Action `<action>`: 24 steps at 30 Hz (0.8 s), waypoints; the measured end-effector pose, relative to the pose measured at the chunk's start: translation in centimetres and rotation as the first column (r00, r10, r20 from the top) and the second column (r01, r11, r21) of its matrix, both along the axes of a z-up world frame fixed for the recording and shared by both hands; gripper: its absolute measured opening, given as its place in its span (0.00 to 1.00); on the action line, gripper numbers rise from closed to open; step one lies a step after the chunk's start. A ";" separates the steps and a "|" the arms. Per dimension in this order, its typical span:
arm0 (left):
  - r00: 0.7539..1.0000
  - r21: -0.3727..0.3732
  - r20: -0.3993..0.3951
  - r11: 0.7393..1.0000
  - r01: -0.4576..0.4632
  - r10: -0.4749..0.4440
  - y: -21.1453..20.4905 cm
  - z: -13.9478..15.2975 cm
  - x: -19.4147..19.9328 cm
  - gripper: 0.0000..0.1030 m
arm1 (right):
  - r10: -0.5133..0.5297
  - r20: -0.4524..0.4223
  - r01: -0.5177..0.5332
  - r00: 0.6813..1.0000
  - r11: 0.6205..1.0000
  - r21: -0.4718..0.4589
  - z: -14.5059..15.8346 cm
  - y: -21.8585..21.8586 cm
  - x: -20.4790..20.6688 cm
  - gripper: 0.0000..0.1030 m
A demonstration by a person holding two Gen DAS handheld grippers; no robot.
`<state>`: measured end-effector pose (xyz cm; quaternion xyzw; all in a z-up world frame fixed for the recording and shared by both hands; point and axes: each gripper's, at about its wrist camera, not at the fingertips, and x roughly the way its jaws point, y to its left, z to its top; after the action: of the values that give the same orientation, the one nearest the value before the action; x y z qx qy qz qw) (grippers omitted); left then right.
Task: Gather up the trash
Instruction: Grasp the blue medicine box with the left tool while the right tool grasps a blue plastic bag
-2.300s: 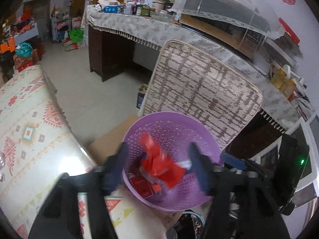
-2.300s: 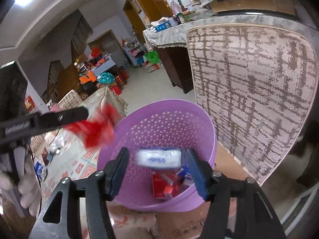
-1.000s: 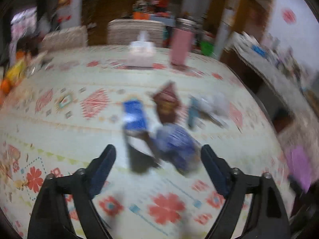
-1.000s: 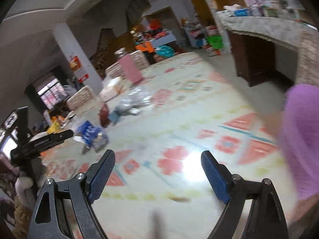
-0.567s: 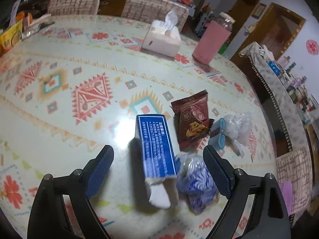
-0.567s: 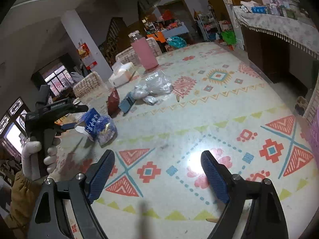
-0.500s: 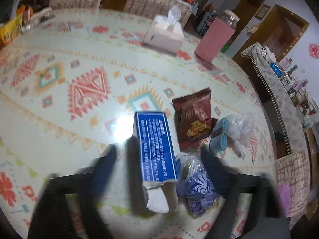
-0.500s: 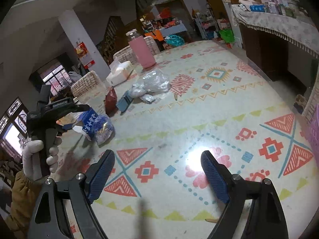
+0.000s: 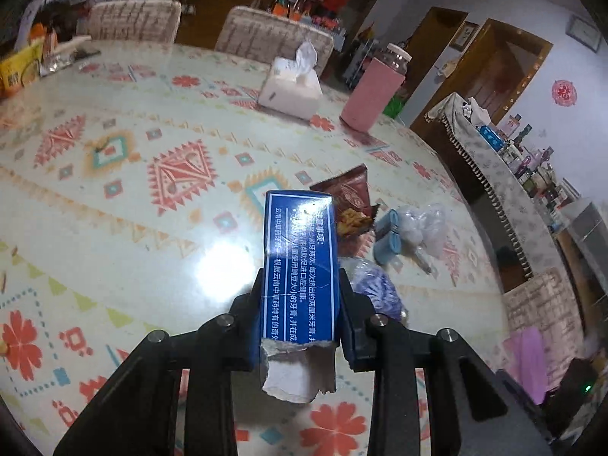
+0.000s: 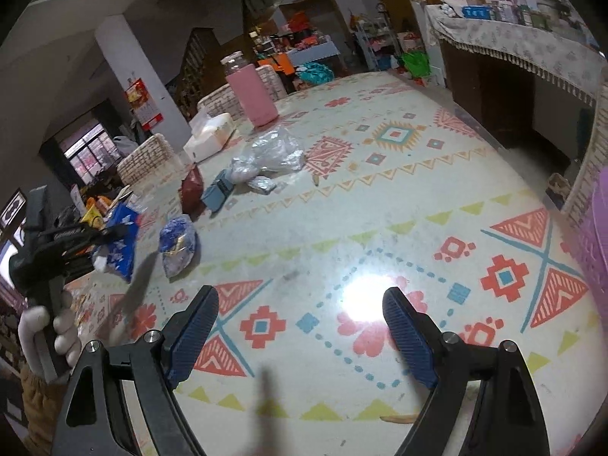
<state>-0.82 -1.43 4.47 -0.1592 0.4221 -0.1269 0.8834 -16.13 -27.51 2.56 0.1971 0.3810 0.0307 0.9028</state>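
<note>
A torn blue carton point(image 9: 298, 266) with white print sits between the pads of my left gripper point(image 9: 300, 304), which press on both its long sides; the jaws are opening slightly. From the right wrist view the same carton point(image 10: 119, 243) hangs just above the table at the far left, in the left gripper point(image 10: 95, 237) held by a white-gloved hand point(image 10: 45, 326). More trash lies beyond: a brown snack packet point(image 9: 351, 201), a crumpled blue-purple wrapper point(image 9: 370, 288), a small blue-grey box point(image 9: 385, 235) and a clear plastic bag point(image 9: 421, 224). My right gripper point(image 10: 300, 304) hovers open over bare tablecloth.
The patterned table point(image 9: 114, 228) also carries a white tissue box point(image 9: 290, 91) and a pink bottle point(image 9: 374, 97) at the far side. A purple basket point(image 10: 596, 228) stands off the table's right edge. Woven chairs point(image 9: 273, 34) line the far side.
The left gripper came down over the blue carton and its jaws went from wide open to shut on it. The right gripper stayed almost where it was, still open.
</note>
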 end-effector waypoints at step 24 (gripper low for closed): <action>0.998 -0.110 -0.047 0.992 -0.054 0.049 3.6 -1.7 0.2 0.30 | 0.299 -0.148 -0.331 0.943 0.898 -0.289 -1.0 17.5 15.6 0.86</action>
<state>-0.57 2.20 2.81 -0.2216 0.4294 -0.1237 0.8667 -0.49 -10.01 1.59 -0.0100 0.4527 0.1064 0.8852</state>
